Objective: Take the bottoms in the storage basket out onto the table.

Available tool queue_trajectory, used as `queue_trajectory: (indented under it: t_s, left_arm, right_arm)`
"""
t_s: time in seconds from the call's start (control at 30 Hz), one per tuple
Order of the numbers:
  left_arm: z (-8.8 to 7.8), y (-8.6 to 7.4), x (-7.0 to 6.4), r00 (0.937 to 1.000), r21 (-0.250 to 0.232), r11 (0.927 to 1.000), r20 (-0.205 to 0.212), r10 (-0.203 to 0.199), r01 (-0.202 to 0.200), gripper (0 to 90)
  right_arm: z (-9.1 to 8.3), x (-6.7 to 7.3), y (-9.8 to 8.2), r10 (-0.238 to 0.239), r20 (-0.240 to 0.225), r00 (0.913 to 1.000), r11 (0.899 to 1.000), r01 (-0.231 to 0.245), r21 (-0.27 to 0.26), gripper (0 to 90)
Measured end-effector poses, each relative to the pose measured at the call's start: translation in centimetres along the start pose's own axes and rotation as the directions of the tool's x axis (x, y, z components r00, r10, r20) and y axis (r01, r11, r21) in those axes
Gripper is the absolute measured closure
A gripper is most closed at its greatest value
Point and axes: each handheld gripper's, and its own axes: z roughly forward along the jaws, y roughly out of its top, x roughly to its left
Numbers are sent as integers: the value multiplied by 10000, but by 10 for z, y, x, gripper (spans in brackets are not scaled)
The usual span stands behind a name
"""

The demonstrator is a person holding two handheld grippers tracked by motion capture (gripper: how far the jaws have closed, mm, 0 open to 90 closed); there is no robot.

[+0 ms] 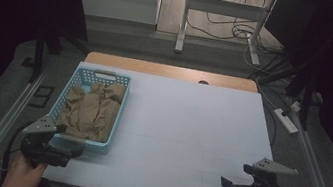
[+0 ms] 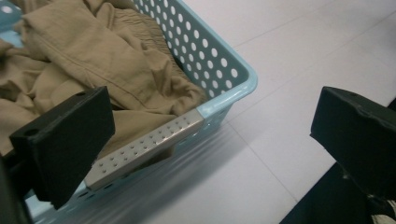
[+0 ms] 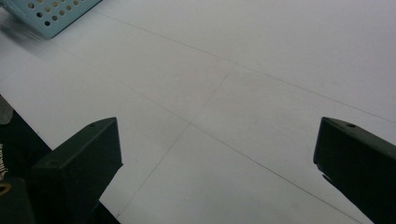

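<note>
at the near end of the blue basket (image 1: 119,111), just short of its front wall: the left gripper (image 1: 75,150), jaws spread wide and holding nothing. in the left gripper view, one jaw sits over the basket's near corner (image 2: 233,81), the other well off to the side above the white table (image 2: 280,140). inside the basket: a crumpled tan garment (image 1: 88,111), heaped up to about rim height and lying against the near wall (image 2: 116,70). far across from the basket, by the table's front edge on the other side: the right gripper (image 1: 231,184), jaws also wide apart, nothing between them, bare white surface ahead and a corner of the basket (image 3: 51,16) far off at the top left of the right gripper view.

likely the opening step: an approach to the cloth, no grasp made yet. next move probably calls for lifting the left gripper over the basket's near rim, dipping into the heap, and closing on a raised fold of the garment rather than on the plastic wall. some care needed at the rim, since a jaw caught on it would drag the light basket along. right gripper probably best brought closer to the basket, ready to take a second hold once the cloth is out.
</note>
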Motion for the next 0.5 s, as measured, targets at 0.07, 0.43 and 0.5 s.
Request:
queue_trajectory:
  t_s: [0.07,0.43,0.5]
  left_arm:
    - [1,1,2,9999,18,10000,93,48,-49,0]
    - [14,7,5,9986,208,9994,456,250,-260,0]
    - [15,9,6,9988,332,9988,325,354,-365,0]
  right_arm:
    - [0,0,0,-4,-4,10000,10000,4,10,10]
    - [1,-1,0,116,-47,9999,9999,-115,75,11]
    - [1,-1,0,149,-48,9999,9999,-149,64,11]
